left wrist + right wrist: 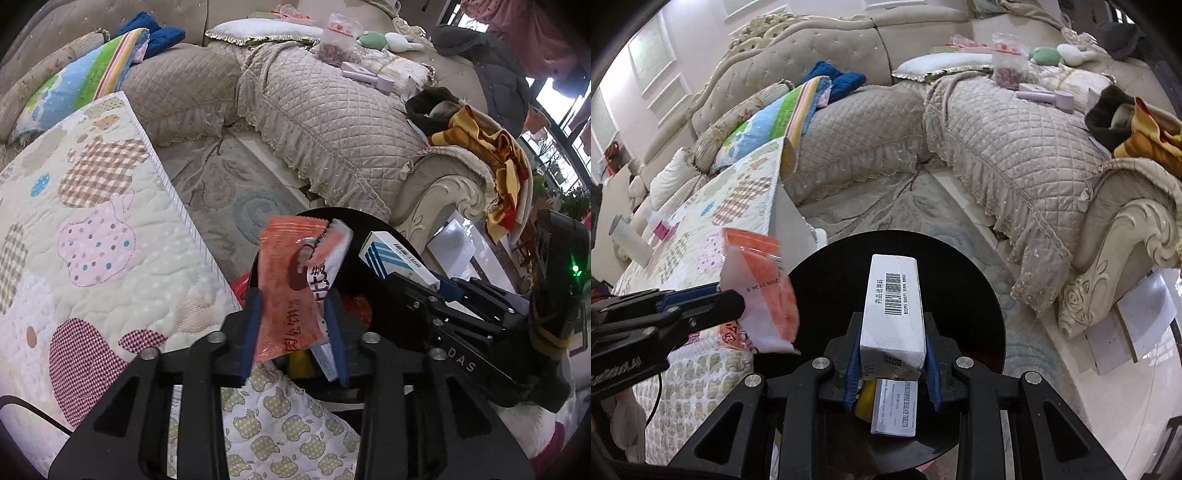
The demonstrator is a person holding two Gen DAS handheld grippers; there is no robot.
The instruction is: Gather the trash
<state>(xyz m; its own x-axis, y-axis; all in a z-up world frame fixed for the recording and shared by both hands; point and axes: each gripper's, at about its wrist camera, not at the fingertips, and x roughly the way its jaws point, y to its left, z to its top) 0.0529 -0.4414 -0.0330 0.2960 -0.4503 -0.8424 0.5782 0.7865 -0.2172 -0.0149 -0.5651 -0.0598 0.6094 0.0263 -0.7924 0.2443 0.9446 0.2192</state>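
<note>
Over a round black bin [982, 295], the left tongs [295, 325] stand part-open around a crinkled orange plastic wrapper [286, 288] while the right tongs [892, 354] clamp a white cardboard medicine box [892, 306].

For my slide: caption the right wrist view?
Right hand-held gripper clamps a white cardboard medicine box over the round black bin.

The black bin [982, 295] hides most of its contents behind the white carton [892, 314].
</note>
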